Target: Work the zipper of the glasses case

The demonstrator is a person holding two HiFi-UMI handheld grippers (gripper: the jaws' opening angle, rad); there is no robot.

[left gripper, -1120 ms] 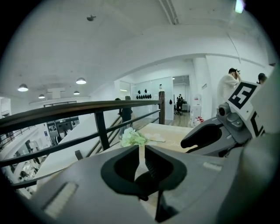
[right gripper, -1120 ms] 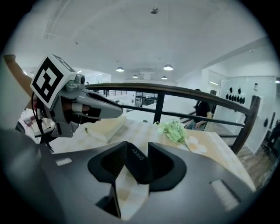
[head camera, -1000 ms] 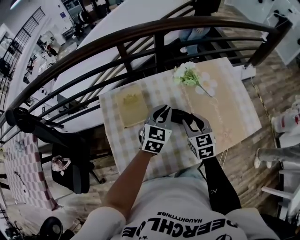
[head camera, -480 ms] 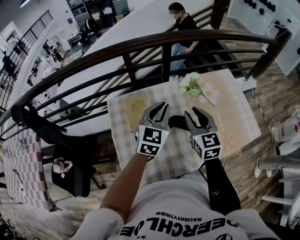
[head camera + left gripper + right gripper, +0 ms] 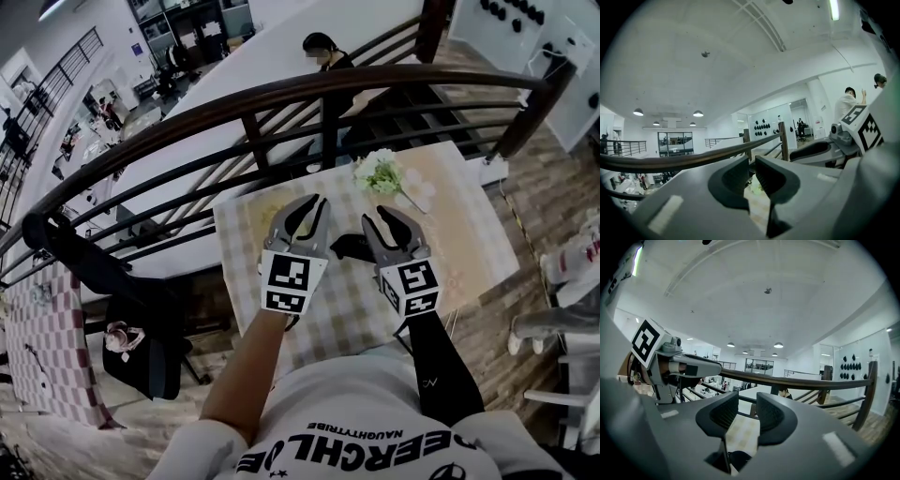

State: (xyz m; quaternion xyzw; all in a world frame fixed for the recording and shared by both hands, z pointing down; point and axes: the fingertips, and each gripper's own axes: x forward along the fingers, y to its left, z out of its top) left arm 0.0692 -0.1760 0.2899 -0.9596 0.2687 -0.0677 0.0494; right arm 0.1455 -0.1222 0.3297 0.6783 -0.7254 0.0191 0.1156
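Open mezzanine hall. A dark wooden railing (image 5: 281, 94) curves across the head view, with a person (image 5: 328, 61) beyond it. On my side of the railing is a small surface (image 5: 230, 225) covered by a checked cloth (image 5: 347, 309). A beige runner (image 5: 459, 216) lies over its right half, and a bunch of pale flowers (image 5: 380, 172) sits at the far edge.

Glasses case (image 5: 349, 247): dark, lying on the cloth near the middle of the surface. In the head view it shows between my two grippers, closer to the right one. Its right end runs under that gripper's inner finger, so I cannot tell there whether they touch.

Left gripper (image 5: 305, 211): fingers spread with a narrow gap and nothing held. Its own view shows only cloth and a bit of the flowers through the gap, the railing beyond, and the other gripper's marker cube (image 5: 862, 129) at the right.

Right gripper (image 5: 384, 223): fingers apart, having just been closing, with nothing between them. Its own view shows checked cloth through the gap. A dark rounded shape sits low in frame beneath the fingers; I cannot confirm it is the case.

Both grippers point roughly level toward the railing.
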